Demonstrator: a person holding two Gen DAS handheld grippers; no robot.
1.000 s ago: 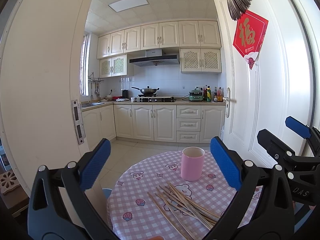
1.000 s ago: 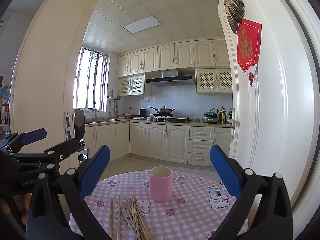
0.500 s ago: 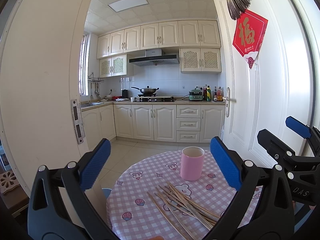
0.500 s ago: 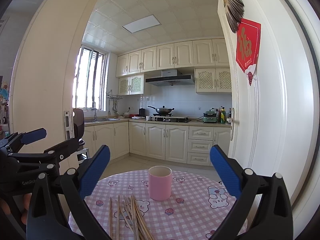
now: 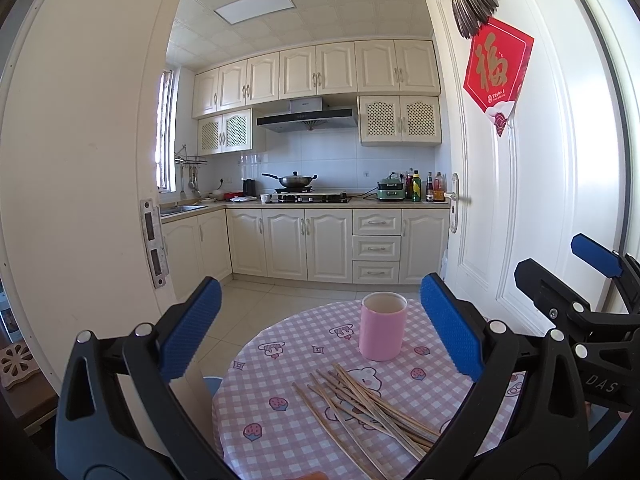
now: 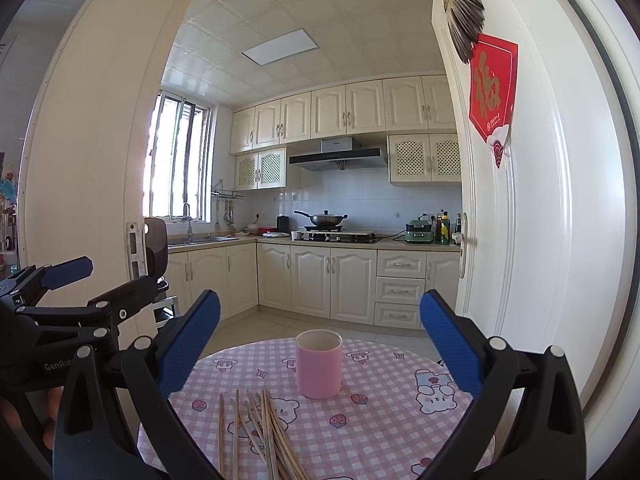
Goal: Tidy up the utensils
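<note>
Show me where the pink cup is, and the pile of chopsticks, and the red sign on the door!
pink cup (image 5: 382, 334), left wrist view, on its front wall.
chopsticks (image 5: 370, 408), left wrist view, on the middle of the pile.
red sign (image 5: 498, 66), left wrist view, on its gold character.

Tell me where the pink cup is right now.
The pink cup stands upright on the checked tablecloth, centred in the right wrist view, just beyond the loose chopsticks.

Your chopsticks (image 5: 372, 408) look like bare matt wood. Pink cup (image 5: 382, 326) at their 12 o'clock: smooth, satin, ceramic-like. Tablecloth (image 6: 384, 416) is checked, slightly glossy, vinyl-looking. Your left gripper (image 5: 320, 328) and right gripper (image 6: 320, 340): matt black plastic; pads (image 5: 191, 330) textured blue rubber.
</note>
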